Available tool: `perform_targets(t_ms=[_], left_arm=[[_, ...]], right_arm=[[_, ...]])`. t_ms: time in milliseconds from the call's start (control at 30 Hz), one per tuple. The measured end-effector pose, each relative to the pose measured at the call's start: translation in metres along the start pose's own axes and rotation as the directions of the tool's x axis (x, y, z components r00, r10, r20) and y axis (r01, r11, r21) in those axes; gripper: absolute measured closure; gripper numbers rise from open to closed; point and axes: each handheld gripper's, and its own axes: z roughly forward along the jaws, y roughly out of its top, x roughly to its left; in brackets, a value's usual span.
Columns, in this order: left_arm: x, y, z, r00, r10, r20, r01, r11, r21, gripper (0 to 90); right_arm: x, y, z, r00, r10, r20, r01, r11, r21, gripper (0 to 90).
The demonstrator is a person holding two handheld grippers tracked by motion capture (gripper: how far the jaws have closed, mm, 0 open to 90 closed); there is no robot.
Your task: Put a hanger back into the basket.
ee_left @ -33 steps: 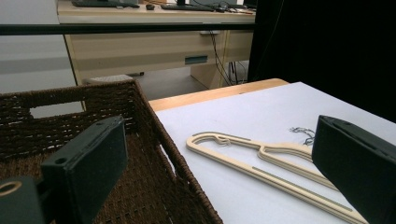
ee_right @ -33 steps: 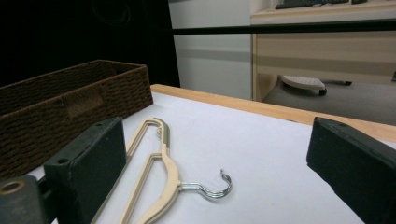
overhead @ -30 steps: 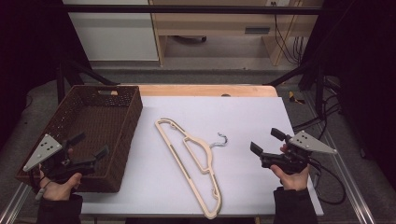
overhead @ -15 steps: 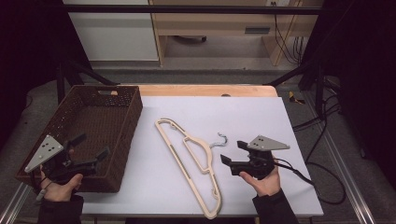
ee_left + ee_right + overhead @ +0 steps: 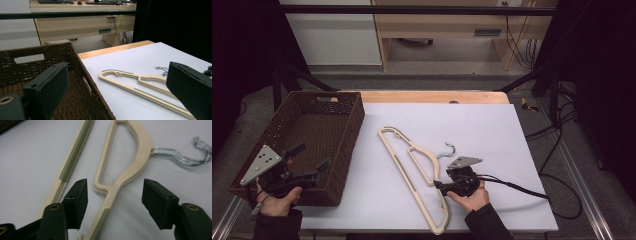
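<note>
One hanger (image 5: 414,176) between closing right gripper (image 5: 113,205) jaws; untouched

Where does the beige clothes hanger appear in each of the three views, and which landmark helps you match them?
High view: hanger lies at table centre, right of the basket.
Left gripper view: hanger at centre right, beside the basket.
Right gripper view: hanger at centre.
Shared landmark: its metal hook.
</note>
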Motion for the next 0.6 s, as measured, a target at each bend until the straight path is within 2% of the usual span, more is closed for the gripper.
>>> perform_targets(t_ms=[67, 100, 167, 267, 300, 367, 400, 533, 600], left_arm=[[-0.001, 0.0, 0.0, 1.0, 0.004, 0.001, -0.004, 1.0, 0.002, 4.2], [-0.001, 0.0, 0.0, 1.0, 0.004, 0.002, -0.004, 1.0, 0.002, 4.2], [-0.001, 0.0, 0.001, 1.0, 0.009, 0.004, -0.009, 0.9999, 0.005, 4.3], [-0.002, 0.0, 0.001, 0.9999, 0.011, 0.006, -0.011, 0.9999, 0.009, 4.3], [-0.003, 0.0, 0.002, 0.9999, 0.013, 0.006, -0.013, 0.9999, 0.01, 4.4], [-0.003, 0.0, 0.002, 0.9999, 0.013, 0.006, -0.013, 0.9999, 0.01, 4.4], [-0.003, 0.0, 0.002, 0.9999, 0.013, 0.006, -0.013, 0.9999, 0.01, 4.5], [-0.004, 0.0, 0.002, 0.9999, 0.012, 0.007, -0.012, 0.9999, 0.01, 4.5], [-0.005, 0.001, 0.002, 0.9999, 0.015, 0.008, -0.015, 0.9998, 0.01, 4.6]], right_arm=[[0.001, -0.002, 0.006, 1.0, 0.003, 0.002, -0.003, 0.999, 0.033, 41.4], [0.002, -0.003, 0.007, 0.9998, 0.02, 0.006, -0.02, 0.999, 0.042, 43.8], [0.0, -0.005, 0.011, 1.0, 0.008, 0.001, -0.008, 0.999, 0.051, 47.3], [0.003, -0.007, 0.016, 0.9991, 0.042, -0.011, -0.041, 0.995, 0.088, 52.5], [0.002, -0.008, 0.018, 0.9994, 0.027, -0.019, -0.025, 0.996, 0.089, 54.7], [0.001, -0.009, 0.019, 0.9993, 0.03, -0.022, -0.028, 0.995, 0.099, 57.0], [0.002, -0.008, 0.019, 0.9984, 0.052, -0.023, -0.05, 0.993, 0.109, 58.1], [0.002, -0.01, 0.022, 0.9964, 0.079, -0.033, -0.074, 0.989, 0.125, 62.0], [0.001, -0.01, 0.023, 0.996, 0.075, -0.047, -0.069, 0.989, 0.13, 64.7]])
